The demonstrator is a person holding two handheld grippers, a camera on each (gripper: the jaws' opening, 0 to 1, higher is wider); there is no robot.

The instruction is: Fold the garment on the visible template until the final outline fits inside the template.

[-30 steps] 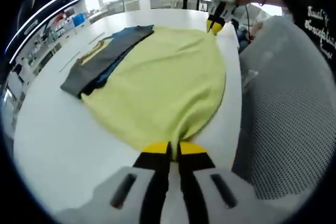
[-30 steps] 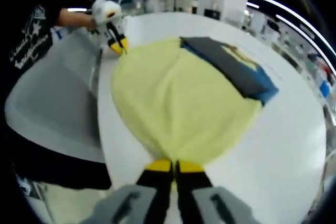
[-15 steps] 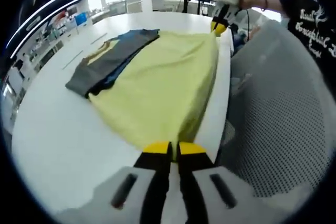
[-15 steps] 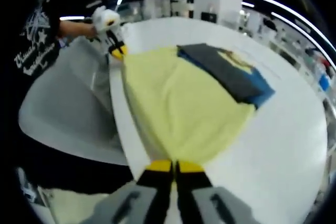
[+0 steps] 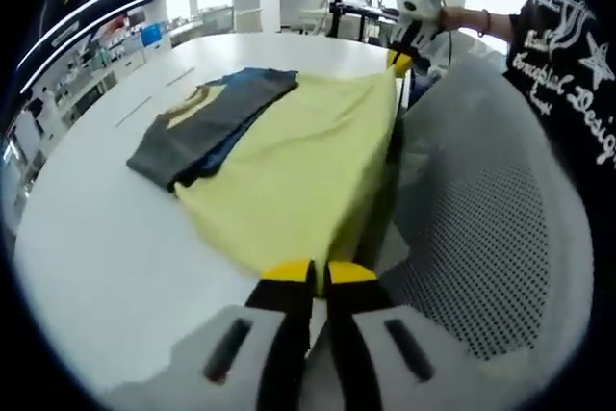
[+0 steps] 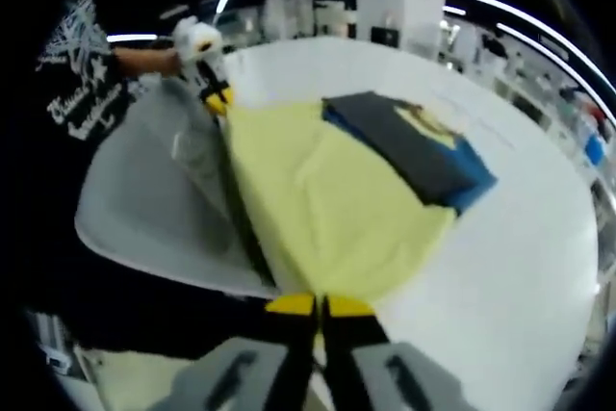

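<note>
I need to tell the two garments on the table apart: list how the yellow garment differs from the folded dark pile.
The yellow garment is spread wide; the dark pile is folded into a narrow strip.

The yellow garment is gripped at two corners by the left gripper and right gripper, its near edge pulled past the table edge; the dark pile lies free.

The yellow garment is one colour; the dark pile shows grey, blue and yellow.

Both rest on the table.

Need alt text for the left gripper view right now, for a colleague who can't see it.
The left gripper pinches one corner of a yellow garment on a white table, the right gripper holding the far corner. Folded dark clothes lie alongside; a grey mesh chair stands right.
</note>
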